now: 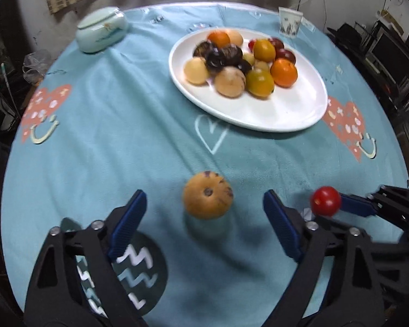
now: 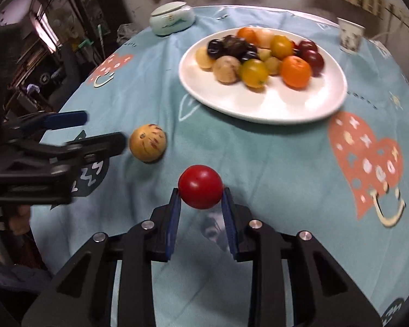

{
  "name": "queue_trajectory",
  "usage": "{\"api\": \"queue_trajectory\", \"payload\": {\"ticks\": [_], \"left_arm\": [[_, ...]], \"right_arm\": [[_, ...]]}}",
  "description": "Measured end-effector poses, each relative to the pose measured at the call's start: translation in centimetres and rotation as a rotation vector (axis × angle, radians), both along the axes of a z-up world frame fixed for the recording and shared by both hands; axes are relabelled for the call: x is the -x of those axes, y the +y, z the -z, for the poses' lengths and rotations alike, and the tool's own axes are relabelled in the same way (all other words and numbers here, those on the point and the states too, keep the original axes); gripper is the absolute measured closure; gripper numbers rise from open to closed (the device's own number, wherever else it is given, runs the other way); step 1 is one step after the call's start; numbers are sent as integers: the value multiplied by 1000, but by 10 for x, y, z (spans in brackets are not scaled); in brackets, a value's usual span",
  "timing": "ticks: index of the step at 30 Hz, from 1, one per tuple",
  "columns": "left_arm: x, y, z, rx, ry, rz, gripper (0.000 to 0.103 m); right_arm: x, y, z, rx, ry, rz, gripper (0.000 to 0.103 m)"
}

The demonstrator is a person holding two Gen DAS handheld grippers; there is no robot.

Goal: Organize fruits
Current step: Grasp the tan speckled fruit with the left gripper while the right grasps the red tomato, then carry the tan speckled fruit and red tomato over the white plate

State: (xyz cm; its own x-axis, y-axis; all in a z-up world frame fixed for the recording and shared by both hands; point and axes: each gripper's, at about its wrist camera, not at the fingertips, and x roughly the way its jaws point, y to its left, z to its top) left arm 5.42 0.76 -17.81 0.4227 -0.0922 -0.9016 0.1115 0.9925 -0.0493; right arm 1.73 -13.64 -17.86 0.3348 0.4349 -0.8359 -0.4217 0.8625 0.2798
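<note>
The right gripper point(image 2: 200, 190) is pinching the red tomato point(image 2: 200, 186) by its tips, risking slippage, while the left gripper point(image 1: 204, 215) is standing wide around the tan fruit point(image 1: 207, 199), untouching, at six o'clock from the plate point(image 1: 286, 114).

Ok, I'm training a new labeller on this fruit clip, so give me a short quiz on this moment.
1. True or false: the right gripper is shut on the red tomato.
2. Which fruit sits between the left gripper's open fingers: A orange, B tan speckled fruit, C plum?
3. Where is most of the fruit?

Key: 1 true. 2 B. 3 On the white plate.
</note>
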Motion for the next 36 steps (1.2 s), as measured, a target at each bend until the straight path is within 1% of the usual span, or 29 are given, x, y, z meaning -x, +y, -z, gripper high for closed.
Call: {"api": "queue_trajectory", "payload": {"ticks": [1,2,3,5,10,12,16,24,28,36], "left_arm": [[-6,-2,7,5,24,0,34],[-11,-2,15,11,53,-3,53],[-14,-2,22,0,76,-11,56],[-13,0,24,8,75,-2,57],[-1,0,17,-36,59,1,57],[5,0,11,-63,47,2,57],[18,-2,-7,-74,7,13,57],[35,-16,-41,-85,-64,56,57],[35,-25,-63,-91,-115,75,57],[12,-41,-115,-84,-241,97,57]], "right_arm": [[4,-2,1,-3,1,9,72],[5,-2,0,-5,2,18,73],[7,-4,2,-13,10,24,73],[13,-5,2,-10,11,28,73],[10,3,10,-21,28,20,73],[10,9,12,-19,31,3,73],[16,16,12,-14,31,-18,72],[32,8,6,-32,20,5,72],[31,-2,-11,-58,-25,42,72],[8,-32,-76,-116,-200,141,72]]}}
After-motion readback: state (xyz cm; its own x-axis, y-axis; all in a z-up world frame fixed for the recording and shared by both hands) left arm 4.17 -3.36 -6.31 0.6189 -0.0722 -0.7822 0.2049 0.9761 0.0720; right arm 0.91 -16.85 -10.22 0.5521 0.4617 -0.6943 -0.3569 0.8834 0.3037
